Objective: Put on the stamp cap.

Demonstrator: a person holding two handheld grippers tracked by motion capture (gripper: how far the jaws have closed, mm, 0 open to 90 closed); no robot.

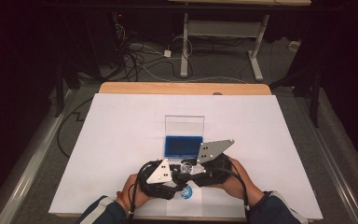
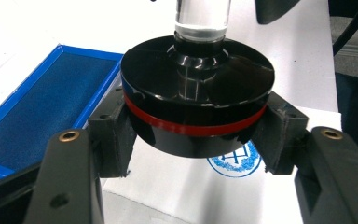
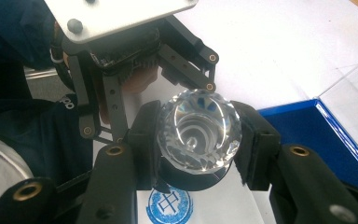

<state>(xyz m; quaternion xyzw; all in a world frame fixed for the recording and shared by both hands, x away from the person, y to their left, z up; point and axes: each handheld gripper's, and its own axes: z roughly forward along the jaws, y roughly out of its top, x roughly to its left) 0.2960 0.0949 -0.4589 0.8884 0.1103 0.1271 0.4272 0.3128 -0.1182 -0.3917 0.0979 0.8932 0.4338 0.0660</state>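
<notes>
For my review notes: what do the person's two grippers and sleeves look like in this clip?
Both grippers are black, with squared black pads on jointed jaws with brass-coloured rivets. The left gripper and the right gripper each carry a grey three-cornered plate dotted with small screws, and a black cable trails back from each. The sleeves are dark navy with a pale stripe near the cuff.

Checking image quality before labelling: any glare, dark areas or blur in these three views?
High view: surroundings dark, white sheet evenly lit. Left gripper view: glare streaks on the stamp's black base, near jaws soft. Right gripper view: crystal knob sparkles and distorts, blue imprint stays readable.
</notes>
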